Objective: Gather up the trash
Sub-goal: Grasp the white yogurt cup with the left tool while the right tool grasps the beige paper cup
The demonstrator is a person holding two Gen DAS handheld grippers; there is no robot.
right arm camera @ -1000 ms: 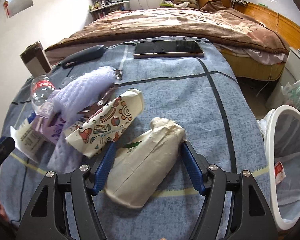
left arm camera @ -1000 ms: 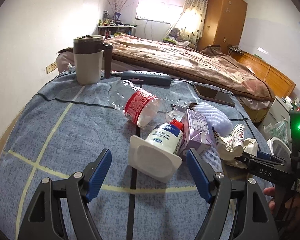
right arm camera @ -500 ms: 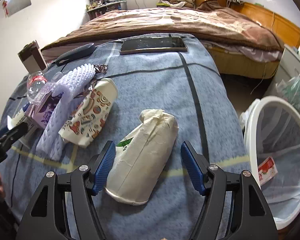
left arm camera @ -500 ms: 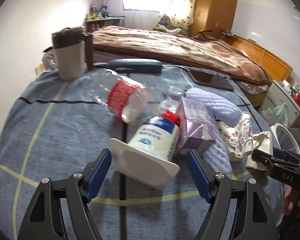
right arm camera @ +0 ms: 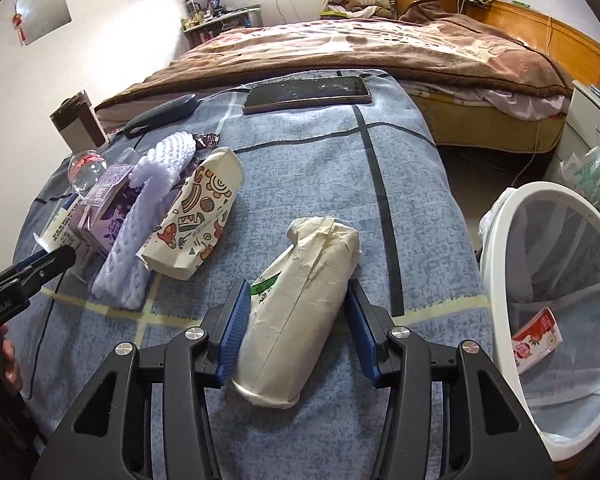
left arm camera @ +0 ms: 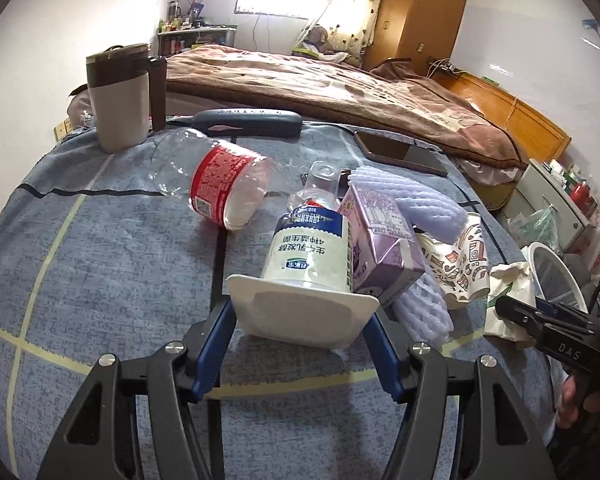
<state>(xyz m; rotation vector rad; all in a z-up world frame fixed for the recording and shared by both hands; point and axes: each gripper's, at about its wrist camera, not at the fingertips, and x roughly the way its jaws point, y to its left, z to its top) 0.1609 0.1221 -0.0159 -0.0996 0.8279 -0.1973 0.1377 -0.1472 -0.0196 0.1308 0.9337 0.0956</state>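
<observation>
Bedroom: bed (left arm camera: 308, 80), wardrobe (left arm camera: 420, 12).
</observation>
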